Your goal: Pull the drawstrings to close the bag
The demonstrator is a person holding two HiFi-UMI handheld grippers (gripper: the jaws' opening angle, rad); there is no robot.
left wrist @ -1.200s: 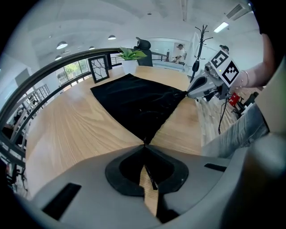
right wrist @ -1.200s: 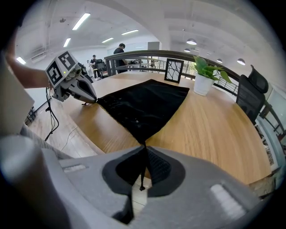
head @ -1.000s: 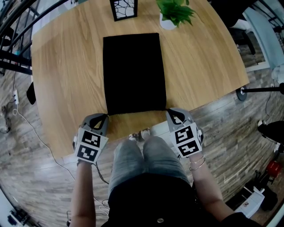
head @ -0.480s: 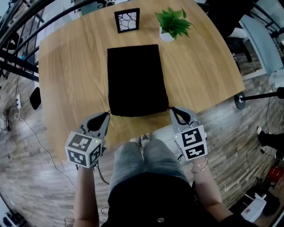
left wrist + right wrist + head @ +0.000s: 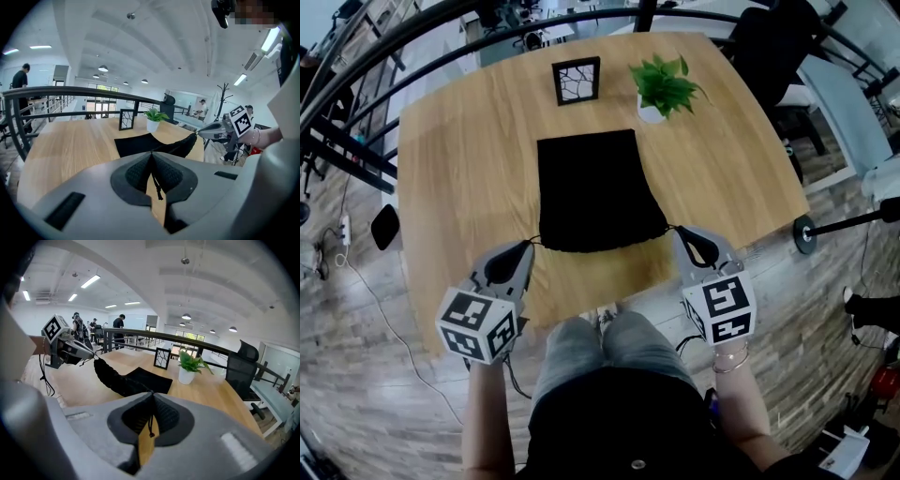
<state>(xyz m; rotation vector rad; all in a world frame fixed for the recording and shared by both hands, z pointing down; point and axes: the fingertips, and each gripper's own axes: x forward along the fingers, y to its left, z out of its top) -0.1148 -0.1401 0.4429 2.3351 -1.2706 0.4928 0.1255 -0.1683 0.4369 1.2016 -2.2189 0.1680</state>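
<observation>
Left tool (image 5: pixel 528 246): jaws fully closed, pads pinched on the left drawstring (image 5: pixel 156 186). A short knotted tail of the cord hangs below the pads in the left gripper view.

Right tool (image 5: pixel 679 229): jaws likewise closed tight, clamped on the right drawstring (image 5: pixel 151 425), with a knotted tail dangling beneath the pads.

I hold both tools with their tips over the near part of the tabletop (image 5: pixel 459 187). They point toward the far side and somewhat down.

The black bag (image 5: pixel 592 187) lies lengthwise in the middle of the tabletop, closed end toward the far side and mouth toward me. One tool sits at each corner of the mouth. The mouth edge is gathered into puckers and raised off the wood, strung between the two tools. Both gripper views show it as a bunched black ridge running across to the opposite tool. The far portion of the bag rests flat on the wood.

Beyond the bag, near the far edge, stand a potted plant (image 5: pixel 664 84) and a black picture frame (image 5: pixel 577 81). Both are clear of the bag.
</observation>
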